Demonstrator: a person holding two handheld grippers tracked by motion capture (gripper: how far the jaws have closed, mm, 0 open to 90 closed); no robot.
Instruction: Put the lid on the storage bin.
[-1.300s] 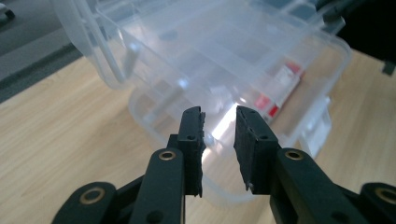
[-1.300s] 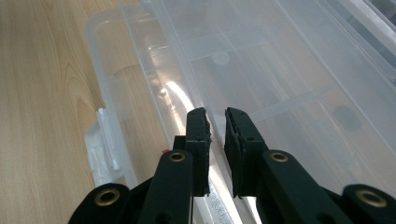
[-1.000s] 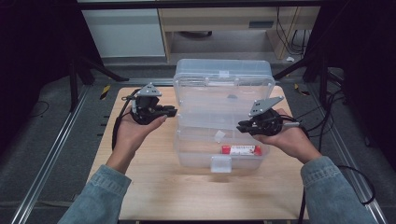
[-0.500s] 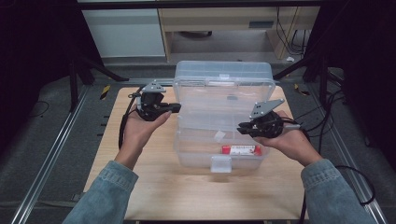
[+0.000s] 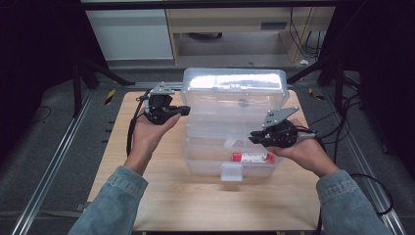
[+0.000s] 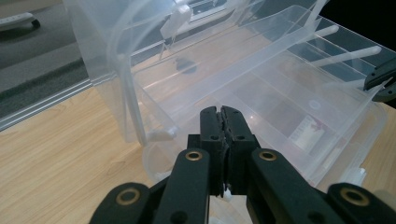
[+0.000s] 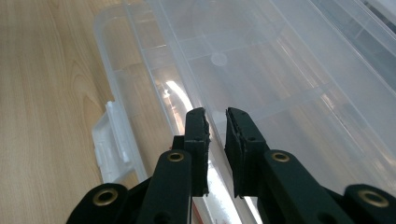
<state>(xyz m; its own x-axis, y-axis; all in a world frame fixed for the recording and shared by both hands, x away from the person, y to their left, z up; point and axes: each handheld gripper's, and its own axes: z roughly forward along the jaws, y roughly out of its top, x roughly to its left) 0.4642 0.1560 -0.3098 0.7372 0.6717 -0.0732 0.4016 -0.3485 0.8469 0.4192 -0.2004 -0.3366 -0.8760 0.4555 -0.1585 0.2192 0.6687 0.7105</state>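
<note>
My left gripper had its jaws pressed together with nothing between them, as the left gripper view showed; it sat in my upturned left hand at the left side of the clear plastic organizer box, its tips pointing at the box's left wall. My right gripper had its jaws slightly parted, a narrow gap between the pads and nothing held, per the right gripper view; it rested in my right hand over the right front part of the box, tips pointing inward across the trays. The box stood open at the middle of the wooden table, its lid raised at the far side and its tiered trays stepped toward me; a white latch hung at the front edge. A red-and-white packet lay in the lowest front compartment, just below the right gripper. Both sleeves were denim.
</note>
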